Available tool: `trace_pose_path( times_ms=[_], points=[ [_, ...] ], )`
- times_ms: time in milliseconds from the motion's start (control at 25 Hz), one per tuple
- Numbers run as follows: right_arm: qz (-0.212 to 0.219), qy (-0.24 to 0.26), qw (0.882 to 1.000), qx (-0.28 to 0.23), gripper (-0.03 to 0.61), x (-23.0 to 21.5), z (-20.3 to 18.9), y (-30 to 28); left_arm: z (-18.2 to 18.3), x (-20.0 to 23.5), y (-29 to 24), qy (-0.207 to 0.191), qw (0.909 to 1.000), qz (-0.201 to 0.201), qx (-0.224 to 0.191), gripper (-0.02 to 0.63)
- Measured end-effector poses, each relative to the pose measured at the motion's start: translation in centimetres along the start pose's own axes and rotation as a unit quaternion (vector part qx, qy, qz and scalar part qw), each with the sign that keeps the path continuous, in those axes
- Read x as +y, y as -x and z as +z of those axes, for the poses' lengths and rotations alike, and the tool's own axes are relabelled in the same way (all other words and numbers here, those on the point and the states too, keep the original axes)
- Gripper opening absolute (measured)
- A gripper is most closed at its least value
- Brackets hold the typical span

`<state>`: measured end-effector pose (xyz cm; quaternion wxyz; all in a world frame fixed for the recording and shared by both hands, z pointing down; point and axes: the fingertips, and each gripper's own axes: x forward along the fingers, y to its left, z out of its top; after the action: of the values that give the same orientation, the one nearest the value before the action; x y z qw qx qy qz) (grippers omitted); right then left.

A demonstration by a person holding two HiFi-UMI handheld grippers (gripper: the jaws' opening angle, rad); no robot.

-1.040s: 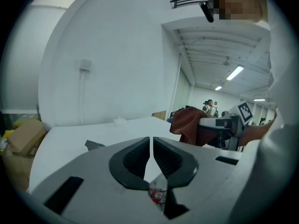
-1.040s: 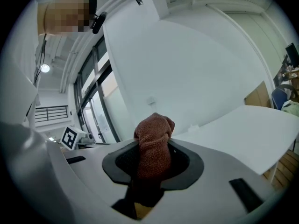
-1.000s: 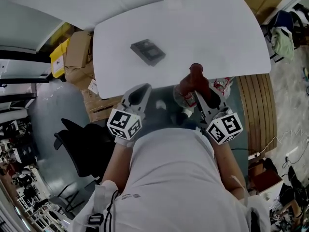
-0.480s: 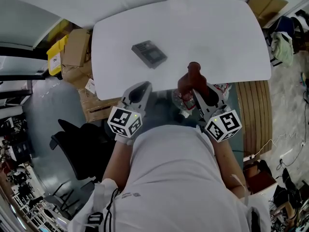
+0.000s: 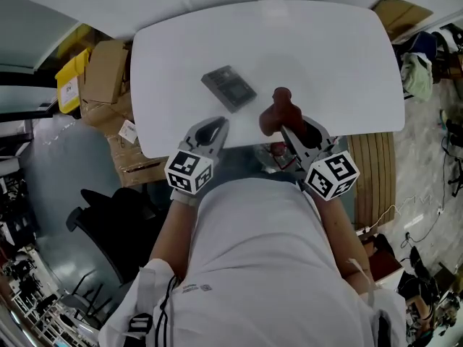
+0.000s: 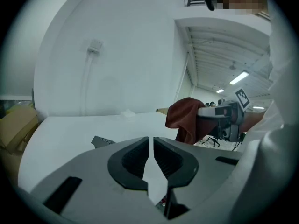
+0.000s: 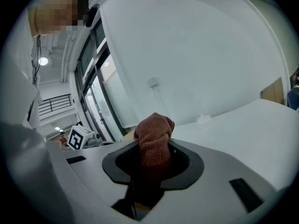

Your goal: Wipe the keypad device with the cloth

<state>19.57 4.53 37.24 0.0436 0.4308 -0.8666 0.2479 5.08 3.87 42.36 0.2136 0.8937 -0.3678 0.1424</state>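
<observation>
Right gripper view only: right hand-held gripper (image 7: 152, 149) clamped on cloth (image 7: 154, 127); left hand-held gripper (image 6: 150, 149) seemingly together.

You've got no legible text here: the label on the yellow box (image 5: 69, 85), the tag on the cardboard boxes (image 5: 105, 71) and the small print on your white shirt (image 5: 253, 266) are all too small to read.

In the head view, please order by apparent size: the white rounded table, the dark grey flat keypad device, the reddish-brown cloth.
1. White rounded table: largest.
2. Dark grey keypad device and reddish-brown cloth look alike; the cloth, bunched and held nearer the camera, cannot be ranked against it.
</observation>
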Motion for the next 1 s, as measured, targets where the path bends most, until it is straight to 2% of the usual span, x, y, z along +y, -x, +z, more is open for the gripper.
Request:
trace_pose_path(
  times_ms=[160, 240, 280, 440, 640, 840, 1000],
  points=[
    [0.009, 0.001, 0.999, 0.045, 0.103, -0.4, -1.1, -3.6, -1.3, 1.8, -1.5, 0.009, 0.9997, -0.016, 0.016, 0.024],
    [0.013, 0.004, 0.998, 0.065, 0.104, -0.6, -1.9, -5.3, -1.9, 2.7, -2.2, 0.011, 0.9992, -0.027, 0.028, 0.091],
    [0.015, 0.008, 0.997, 0.075, 0.104, -0.6, -2.3, -6.2, -2.2, 3.2, -2.6, 0.01, 0.9988, -0.032, 0.034, 0.103],
    [0.02, 0.014, 0.993, 0.115, 0.104, -0.9, -4.4, -9.4, -3.4, 4.9, -3.9, -0.002, 0.997, -0.051, 0.058, 0.114],
    [0.028, 0.012, 0.986, 0.162, 0.104, -0.6, -6.9, -12.0, -4.5, 6.6, -5.1, 0.015, 0.9943, -0.073, 0.076, 0.121],
    [0.027, 0.028, 0.98, 0.193, 0.104, -0.8, -8.8, -14.5, -5.2, 7.8, -6.2, 0.014, 0.9918, -0.094, 0.085, 0.121],
    [0.034, 0.013, 0.979, 0.202, 0.104, -0.9, -9.7, -16.0, -5.7, 8.0, -7.0, 0.014, 0.9893, -0.11, 0.095, 0.121]
  ],
)
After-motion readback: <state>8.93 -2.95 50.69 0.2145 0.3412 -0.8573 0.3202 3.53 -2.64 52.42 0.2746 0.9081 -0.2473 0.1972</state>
